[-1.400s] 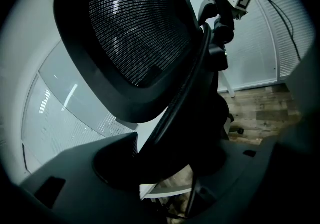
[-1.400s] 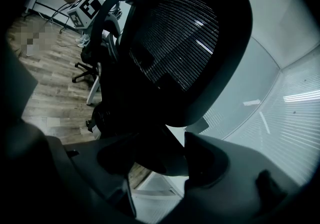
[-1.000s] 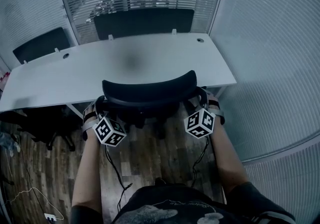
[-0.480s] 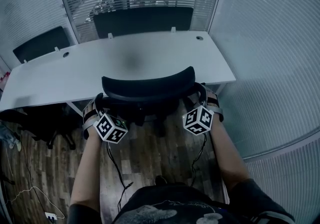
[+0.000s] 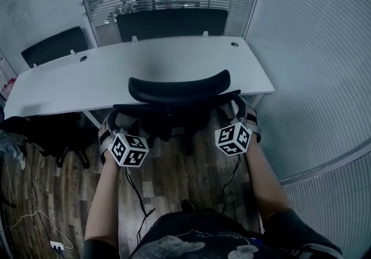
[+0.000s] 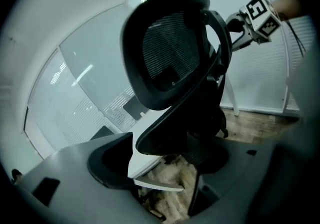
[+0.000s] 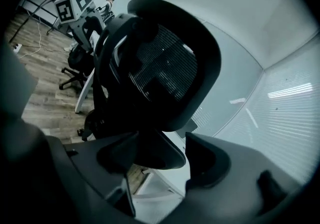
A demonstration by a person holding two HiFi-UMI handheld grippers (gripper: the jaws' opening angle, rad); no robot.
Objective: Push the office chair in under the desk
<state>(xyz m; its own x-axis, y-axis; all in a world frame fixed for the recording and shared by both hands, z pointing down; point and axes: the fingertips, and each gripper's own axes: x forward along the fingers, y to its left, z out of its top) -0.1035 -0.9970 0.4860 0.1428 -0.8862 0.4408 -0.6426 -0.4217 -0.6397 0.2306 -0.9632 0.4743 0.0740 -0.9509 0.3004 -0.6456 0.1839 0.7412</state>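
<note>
Claws spread: L gripper (image 5: 117,116) just widened, R gripper (image 5: 233,107) open; armrests (image 7: 152,150) loose between jaws. Push office chair (image 5: 178,87) squarely under desk (image 5: 104,78).

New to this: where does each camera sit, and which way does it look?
Head view: on the person's head, steeply down at office chair, white desk, forearms, left gripper, right gripper.
Left gripper view: on that gripper, facing the chair's side; own jaws, just opened wider, flank an armrest.
Right gripper view: mirrored, own jaws apart round the other armrest.
Both gripper views share the mesh backrest.
</note>
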